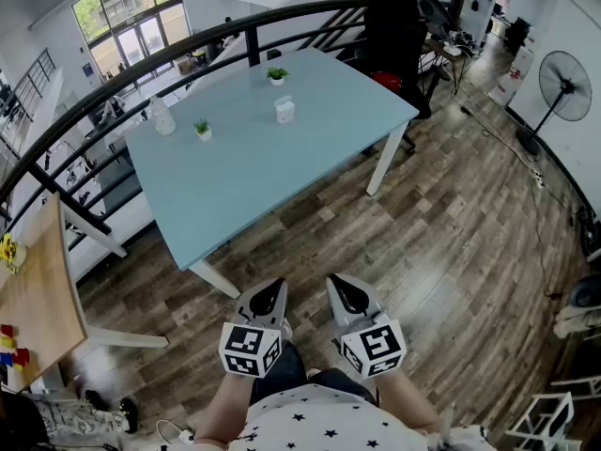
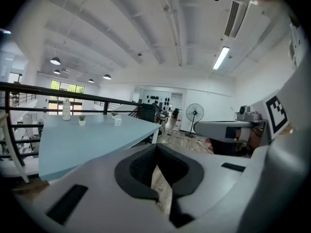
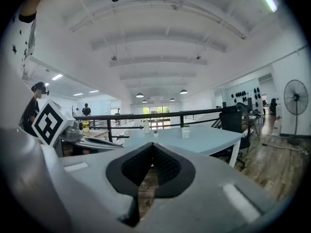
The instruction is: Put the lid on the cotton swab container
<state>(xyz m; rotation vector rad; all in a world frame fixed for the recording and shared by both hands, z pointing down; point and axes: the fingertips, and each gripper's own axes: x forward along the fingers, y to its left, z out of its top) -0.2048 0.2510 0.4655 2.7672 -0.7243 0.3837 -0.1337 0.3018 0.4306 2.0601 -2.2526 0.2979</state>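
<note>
A small whitish container [image 1: 285, 110] stands on the light blue table [image 1: 244, 181], far from both grippers. I cannot make out a separate lid at this distance. The same container shows small in the left gripper view [image 2: 117, 122] and in the right gripper view [image 3: 185, 132]. My left gripper [image 1: 266, 299] and right gripper [image 1: 349, 296] are held side by side close to the person's body, over the wooden floor in front of the table. Both are shut with nothing between their jaws [image 2: 156, 147] [image 3: 152, 147].
Also on the table are a white bottle [image 1: 162, 116] and two small potted plants [image 1: 203, 130] [image 1: 276, 75]. A black railing [image 1: 141, 73] runs behind it. A wooden table [image 1: 33, 299] stands at the left, a floor fan [image 1: 563, 87] at the right, a black chair [image 1: 394, 36] at the far end.
</note>
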